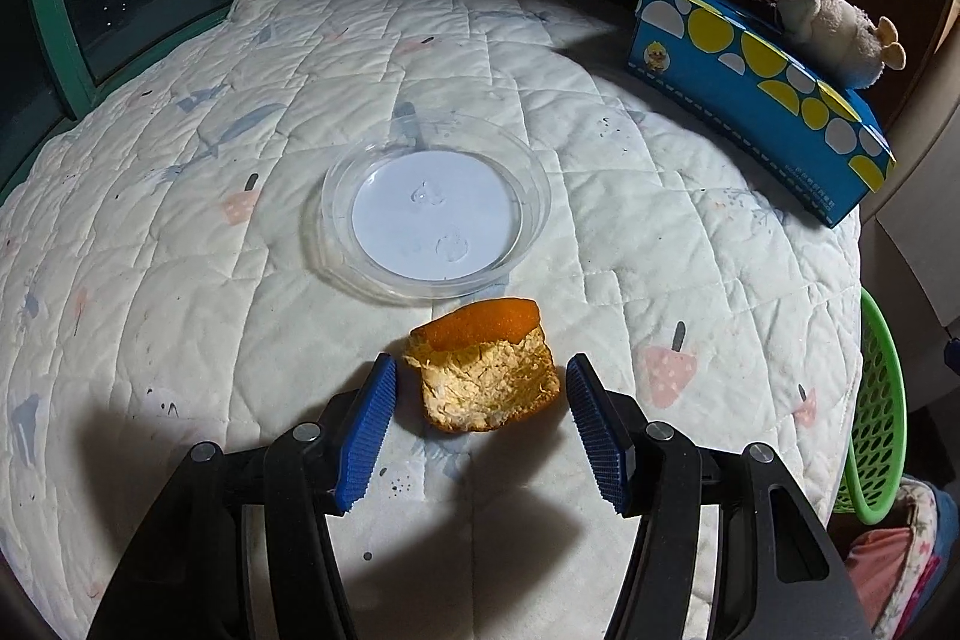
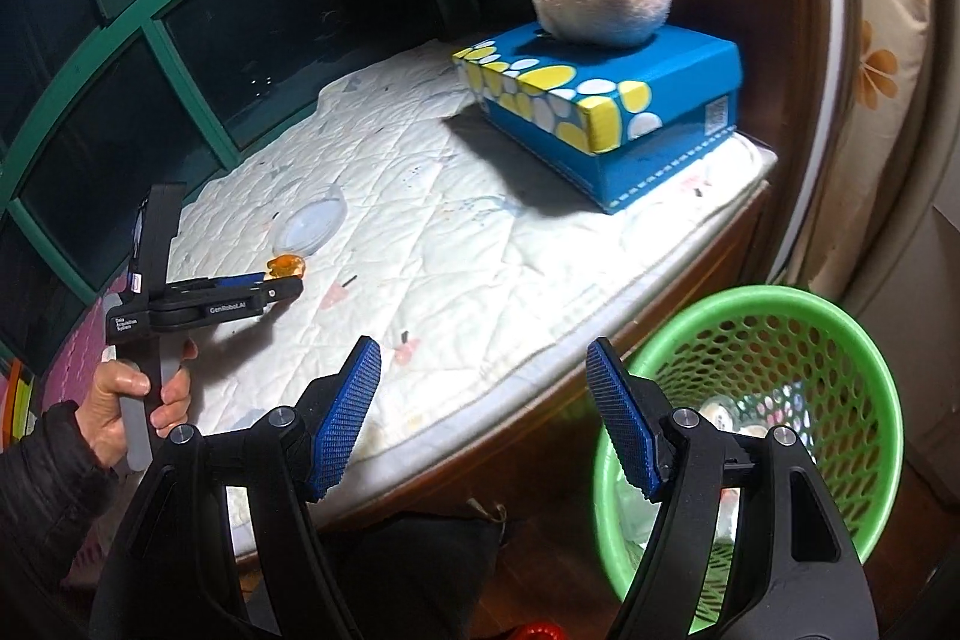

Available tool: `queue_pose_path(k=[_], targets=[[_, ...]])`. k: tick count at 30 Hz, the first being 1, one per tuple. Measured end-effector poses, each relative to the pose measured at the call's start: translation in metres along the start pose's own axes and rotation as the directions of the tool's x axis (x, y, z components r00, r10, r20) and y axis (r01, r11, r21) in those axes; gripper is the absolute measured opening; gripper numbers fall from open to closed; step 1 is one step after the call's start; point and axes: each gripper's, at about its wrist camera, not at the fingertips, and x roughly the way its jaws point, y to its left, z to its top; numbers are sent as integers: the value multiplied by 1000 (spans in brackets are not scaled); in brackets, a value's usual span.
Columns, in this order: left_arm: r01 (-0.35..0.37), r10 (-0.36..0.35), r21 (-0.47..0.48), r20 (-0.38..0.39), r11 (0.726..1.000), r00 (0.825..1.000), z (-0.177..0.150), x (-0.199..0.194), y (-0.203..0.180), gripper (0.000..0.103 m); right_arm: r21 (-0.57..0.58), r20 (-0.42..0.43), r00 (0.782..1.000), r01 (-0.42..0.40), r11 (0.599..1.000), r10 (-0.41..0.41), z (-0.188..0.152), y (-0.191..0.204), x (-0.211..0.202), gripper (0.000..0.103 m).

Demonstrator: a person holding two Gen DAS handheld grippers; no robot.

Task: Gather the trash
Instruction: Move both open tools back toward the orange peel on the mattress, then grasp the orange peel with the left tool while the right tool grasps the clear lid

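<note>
An orange peel (image 1: 486, 370), pith side up, lies on the white quilted pad (image 1: 180, 250). My left gripper (image 1: 480, 379) is open, its blue pads on either side of the peel without touching it. In the right wrist view the left gripper (image 2: 282, 280) reaches the peel (image 2: 287, 267) from the left. My right gripper (image 2: 483, 364) is open and empty, held over the pad's front edge beside the green mesh trash basket (image 2: 840, 334), which holds some trash.
A clear plastic lid (image 1: 435, 214) lies just beyond the peel. A blue spotted box (image 1: 756, 94) with a plush toy (image 1: 834, 28) on top stands at the back right. Green-framed windows (image 2: 120, 70) run along the left. The basket (image 1: 876, 412) stands below the pad's right edge.
</note>
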Motion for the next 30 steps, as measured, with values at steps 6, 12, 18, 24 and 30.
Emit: queue_pose_path(k=[6,12,18,24,30], targets=[[18,-19,9,35,1000,999,-1,-3,2,40,-29,-14,1000,-20,999,19,10,16,15,71],[31,-31,9,49,999,998,-2,-13,5,29,-40,-30,999,-41,998,40,15,27,27,71],[44,-44,-5,53,999,998,-8,-21,11,25,-60,-30,998,-59,996,57,19,40,32,71],[56,-53,-43,63,998,997,-16,-39,21,24,-80,-36,996,-79,994,77,25,50,39,71],[50,-43,-74,86,996,995,-27,-67,36,24,-125,-72,991,-118,985,110,37,72,63,71]])
